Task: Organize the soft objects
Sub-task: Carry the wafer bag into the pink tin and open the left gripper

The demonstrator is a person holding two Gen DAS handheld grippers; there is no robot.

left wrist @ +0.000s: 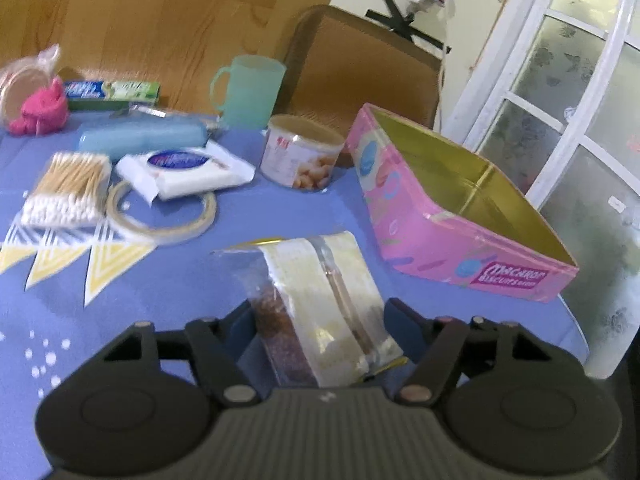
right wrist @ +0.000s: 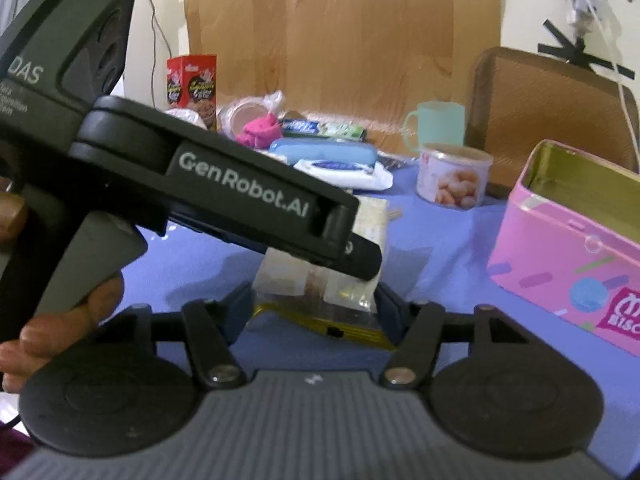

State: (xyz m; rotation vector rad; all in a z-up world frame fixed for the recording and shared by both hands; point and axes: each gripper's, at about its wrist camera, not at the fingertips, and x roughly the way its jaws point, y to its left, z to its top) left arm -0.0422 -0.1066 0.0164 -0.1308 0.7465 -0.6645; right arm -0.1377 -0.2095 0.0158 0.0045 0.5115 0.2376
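Right wrist view: left gripper (right wrist: 360, 256) body reads "GenRobot.AI", handle "DAS"; my hand (right wrist: 60, 312) wraps the handle, device angled down-right. Pink tin (left wrist: 452, 240) reads "Macaron Biscuits", lid off, gold inside. Clear zip bag (left wrist: 320, 304) of cream pads hangs above the blue tablecloth (left wrist: 160, 300), just left of the tin; long axis runs away from the left wrist camera, yellow zip end toward the right gripper (right wrist: 316, 304). I've got both claws clamped on the bag, one at each end. Other labels behind the tin are too blurred to read.
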